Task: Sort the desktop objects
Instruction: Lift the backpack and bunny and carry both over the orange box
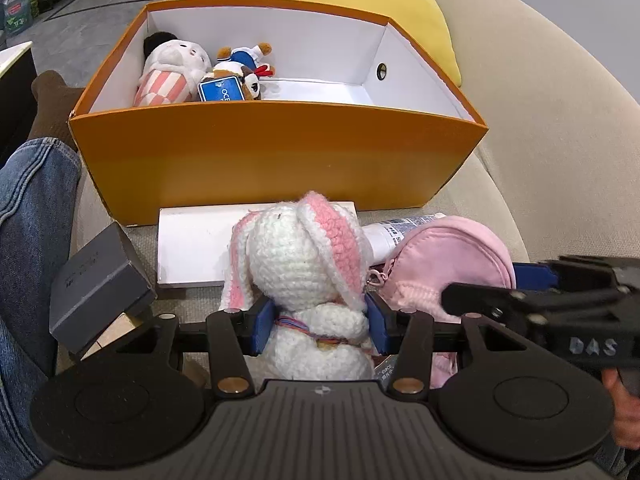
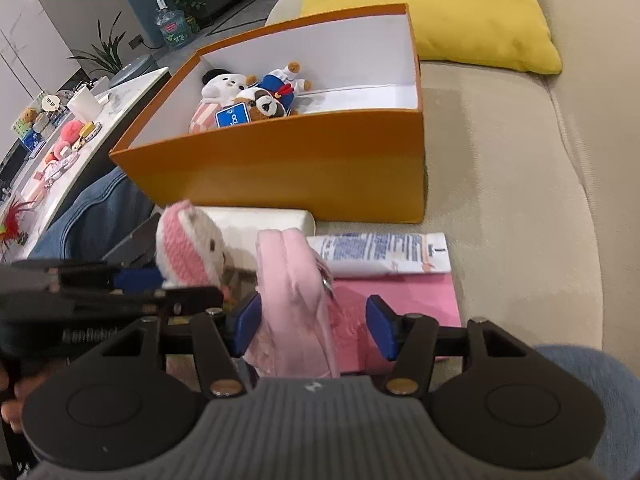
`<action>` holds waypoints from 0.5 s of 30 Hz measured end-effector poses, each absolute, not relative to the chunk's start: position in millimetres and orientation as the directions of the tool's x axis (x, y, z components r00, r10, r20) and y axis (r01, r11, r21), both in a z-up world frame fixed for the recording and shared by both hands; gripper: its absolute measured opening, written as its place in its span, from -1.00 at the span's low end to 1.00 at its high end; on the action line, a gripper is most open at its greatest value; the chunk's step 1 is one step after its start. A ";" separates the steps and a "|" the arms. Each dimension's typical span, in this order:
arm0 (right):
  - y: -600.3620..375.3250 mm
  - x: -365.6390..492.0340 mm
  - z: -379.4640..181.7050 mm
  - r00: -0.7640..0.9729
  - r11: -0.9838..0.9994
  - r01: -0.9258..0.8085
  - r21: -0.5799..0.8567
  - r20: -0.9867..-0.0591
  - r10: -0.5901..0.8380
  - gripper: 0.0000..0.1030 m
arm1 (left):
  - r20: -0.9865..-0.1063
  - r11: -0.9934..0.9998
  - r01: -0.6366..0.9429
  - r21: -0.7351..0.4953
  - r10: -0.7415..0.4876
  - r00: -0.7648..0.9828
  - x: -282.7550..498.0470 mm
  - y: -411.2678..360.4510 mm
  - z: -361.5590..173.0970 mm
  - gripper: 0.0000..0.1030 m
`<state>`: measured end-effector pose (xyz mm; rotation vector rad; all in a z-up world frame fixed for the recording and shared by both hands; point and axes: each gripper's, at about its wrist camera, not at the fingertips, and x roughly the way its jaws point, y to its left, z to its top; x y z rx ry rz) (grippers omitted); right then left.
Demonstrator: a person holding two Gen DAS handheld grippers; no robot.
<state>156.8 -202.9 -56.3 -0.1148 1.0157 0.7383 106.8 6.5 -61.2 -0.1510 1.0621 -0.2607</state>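
Big yellow cushion (image 2: 432, 12) sits on the beige sofa (image 2: 520, 184) way out past the tongs, plus a water jug (image 2: 173, 28) and houseplants (image 2: 105, 53) far off left.

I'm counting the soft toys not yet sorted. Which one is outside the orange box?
The white crocheted bunny with pink ears, clamped in the left tool; the other two plush toys lie inside the orange box.

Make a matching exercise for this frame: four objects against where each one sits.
Things:
1. crocheted rabbit
2. pink pouch
3. sailor plush
4. white tube

Places:
A. inside the orange box
B. lying on the pink sheet
C. clamped in the left hand-held gripper
D. between the open pads of the right hand-held gripper

Pairs: 1-C, 2-D, 3-A, 4-B
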 end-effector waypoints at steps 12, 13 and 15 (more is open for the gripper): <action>-203.7 131.3 -51.5 0.320 0.697 -0.708 0.118 -0.826 0.464 0.22 | -0.840 0.961 0.134 -0.241 -0.276 0.468 106.8 4.2 -58.1 0.08; -201.8 129.4 -53.9 0.318 0.693 -0.714 0.106 -0.832 0.454 0.21 | -0.840 0.961 0.131 -0.244 -0.276 0.468 106.6 4.9 -58.2 0.08; -197.5 124.2 -58.8 0.331 0.679 -0.732 0.057 -0.841 0.427 0.10 | -0.839 0.961 0.125 -0.248 -0.277 0.469 106.4 6.6 -58.5 0.08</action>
